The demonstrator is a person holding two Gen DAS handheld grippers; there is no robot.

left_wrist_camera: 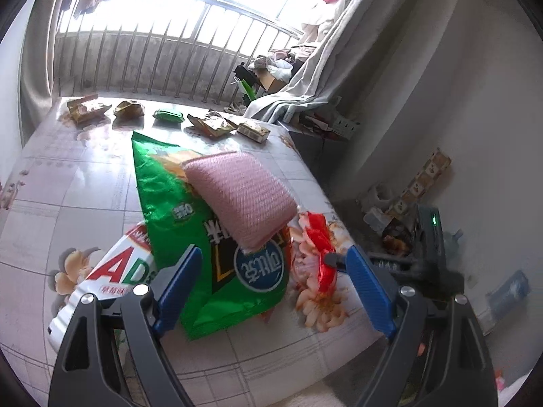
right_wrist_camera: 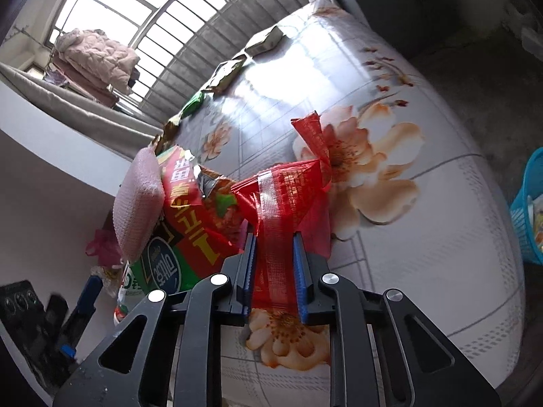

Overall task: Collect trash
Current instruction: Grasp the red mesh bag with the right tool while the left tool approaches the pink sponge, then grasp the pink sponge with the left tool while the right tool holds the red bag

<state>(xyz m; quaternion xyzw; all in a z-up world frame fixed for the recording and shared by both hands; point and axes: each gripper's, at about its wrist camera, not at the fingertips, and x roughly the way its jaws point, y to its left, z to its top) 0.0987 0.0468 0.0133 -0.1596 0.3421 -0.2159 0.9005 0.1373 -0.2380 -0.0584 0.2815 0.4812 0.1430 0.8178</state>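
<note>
My right gripper [right_wrist_camera: 274, 264] has its blue pads pinched on the red wrapper [right_wrist_camera: 288, 196], which lies on the flowered table [right_wrist_camera: 424, 237] just right of the big green snack bag [left_wrist_camera: 190, 224]. My left gripper [left_wrist_camera: 271, 291] hangs spread wide over that bag's near end, gripping nothing. Count: one green bag, one pink sponge [left_wrist_camera: 242, 196] on top of it, one white bottle [left_wrist_camera: 112, 271] at its left, five small wrappers [left_wrist_camera: 210, 123] in a row beyond it, one blue basket [right_wrist_camera: 527, 210] well right of it.
</note>
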